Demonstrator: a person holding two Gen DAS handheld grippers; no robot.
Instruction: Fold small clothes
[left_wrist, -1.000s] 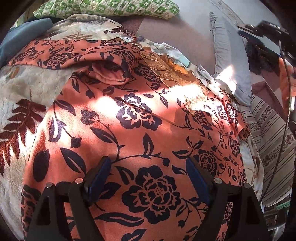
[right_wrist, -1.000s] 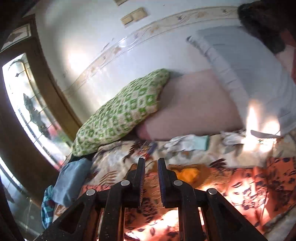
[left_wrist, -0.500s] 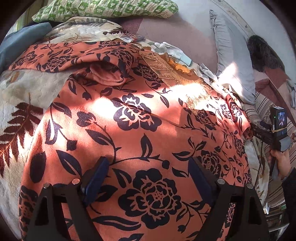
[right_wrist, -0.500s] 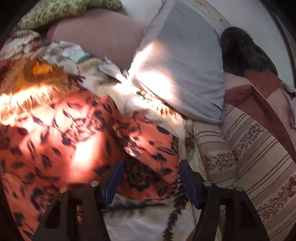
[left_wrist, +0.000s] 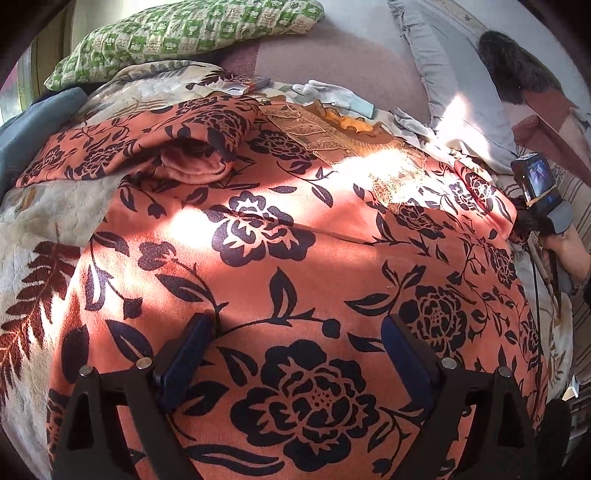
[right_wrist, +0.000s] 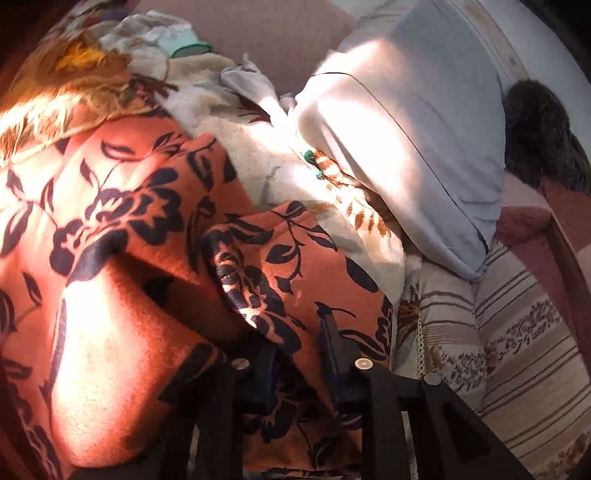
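Observation:
An orange garment with black flower print lies spread over the bed, its left sleeve folded back at the top left. My left gripper is open, its jaws wide apart just above the garment's near part. My right gripper is shut on the garment's right sleeve, with cloth bunched between the jaws and lifted off the bed. The right gripper also shows in the left wrist view at the garment's right edge.
A cream leaf-print blanket covers the bed. A green patterned pillow and a grey pillow lie at the head. A striped cushion is at the right. White gloves and a gold embroidered cloth lie beyond the garment.
My right gripper swung down from facing the wall to the garment's right sleeve, opened, then closed on it. The left gripper barely moved.

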